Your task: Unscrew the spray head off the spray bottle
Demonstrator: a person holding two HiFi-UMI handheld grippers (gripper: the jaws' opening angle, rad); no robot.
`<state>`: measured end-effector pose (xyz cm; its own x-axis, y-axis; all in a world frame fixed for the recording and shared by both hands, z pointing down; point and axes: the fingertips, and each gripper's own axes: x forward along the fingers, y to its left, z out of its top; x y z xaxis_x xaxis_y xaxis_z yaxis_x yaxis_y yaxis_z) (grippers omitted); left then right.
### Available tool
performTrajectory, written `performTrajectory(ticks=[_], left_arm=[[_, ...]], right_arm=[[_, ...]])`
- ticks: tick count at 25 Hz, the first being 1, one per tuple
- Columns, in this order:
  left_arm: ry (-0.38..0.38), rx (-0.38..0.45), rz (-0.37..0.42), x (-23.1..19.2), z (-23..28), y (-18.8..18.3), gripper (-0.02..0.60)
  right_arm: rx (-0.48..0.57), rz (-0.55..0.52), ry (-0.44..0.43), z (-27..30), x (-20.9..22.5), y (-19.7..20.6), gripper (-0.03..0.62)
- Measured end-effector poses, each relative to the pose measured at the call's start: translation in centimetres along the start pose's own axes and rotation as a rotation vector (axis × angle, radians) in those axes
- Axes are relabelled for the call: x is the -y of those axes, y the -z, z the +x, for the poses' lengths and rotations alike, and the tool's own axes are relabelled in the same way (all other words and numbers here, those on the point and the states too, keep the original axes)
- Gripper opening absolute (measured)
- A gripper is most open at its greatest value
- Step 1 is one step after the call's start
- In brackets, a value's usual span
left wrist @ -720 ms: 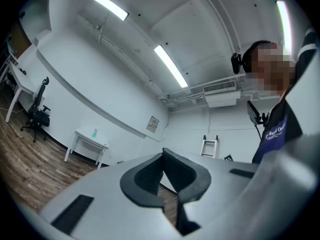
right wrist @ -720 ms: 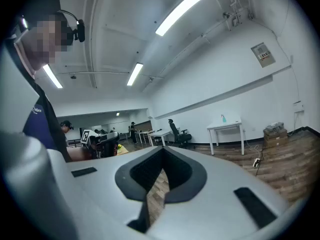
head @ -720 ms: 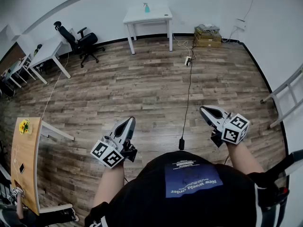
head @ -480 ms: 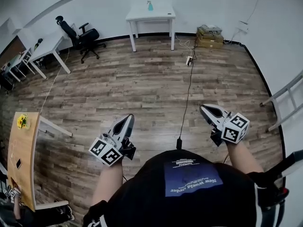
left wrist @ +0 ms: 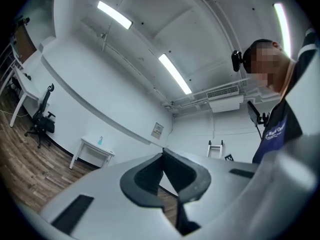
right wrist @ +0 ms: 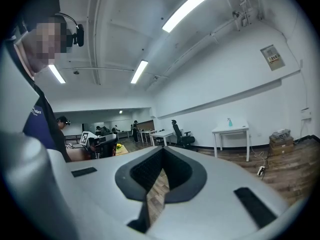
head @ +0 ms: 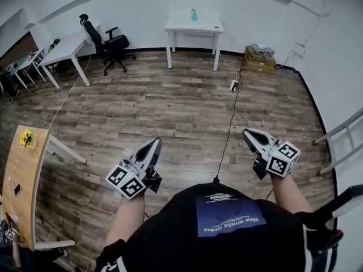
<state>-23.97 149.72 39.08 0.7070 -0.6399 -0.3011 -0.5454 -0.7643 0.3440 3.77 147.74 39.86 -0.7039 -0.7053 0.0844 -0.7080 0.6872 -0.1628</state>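
Head view looks steeply down on a wood-plank floor (head: 170, 112) in a white-walled room, with the person's dark shirt (head: 227, 231) filling the bottom edge at 6 o'clock. From the picture's centre, the left tool (head: 155, 143) sits at about 7 o'clock and the right tool (head: 247, 132) at about 4 o'clock. Each is held out in front of the body with its cube of square markers nearest the person, and the two are well apart. In the left gripper view the left tool (left wrist: 162, 152) is clenched, its dark pads meeting at the tip with nothing between them, and it tilts up toward the wall and ceiling lights. In the right gripper view the right tool (right wrist: 162, 149) is likewise clenched and empty, aimed level across the room. The spray bottle (head: 194, 15), pale teal, stands upright on a small white surface (head: 209, 26) against the far wall at 12 o'clock, well apart from both tools and too small for detail. It also shows at 9 o'clock in the left gripper view (left wrist: 100, 140) and at 3 o'clock in the right gripper view (right wrist: 230, 122). In the head view a black office chair (head: 110, 41) stands at 11 o'clock, cardboard boxes (head: 260, 58) lie at 1 o'clock, and a black cable (head: 228, 132) runs down the floor between the tools
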Motion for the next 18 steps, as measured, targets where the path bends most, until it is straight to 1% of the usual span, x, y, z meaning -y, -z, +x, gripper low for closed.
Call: performTrajectory(ticks=[8,13,18], left_arm=[[-0.009,-0.017,0.010,-4.5,-3.0,-2.0,-0.004],[-0.004,-0.047,0.014,-5.8,-3.5,-1.6,-0.005],[-0.013,-0.066,0.028,-6.8,-2.0,-1.1,-0.005]], right_arm=[[0.007,0.006,0.019,4.6,-1.8,-0.7,-0.012],[0.001,0.013,0.012,6.7,-2.0,-0.7,-0.012],[-0.001,0.026,-0.005,7.8,-0.2,-0.4,-0.012]])
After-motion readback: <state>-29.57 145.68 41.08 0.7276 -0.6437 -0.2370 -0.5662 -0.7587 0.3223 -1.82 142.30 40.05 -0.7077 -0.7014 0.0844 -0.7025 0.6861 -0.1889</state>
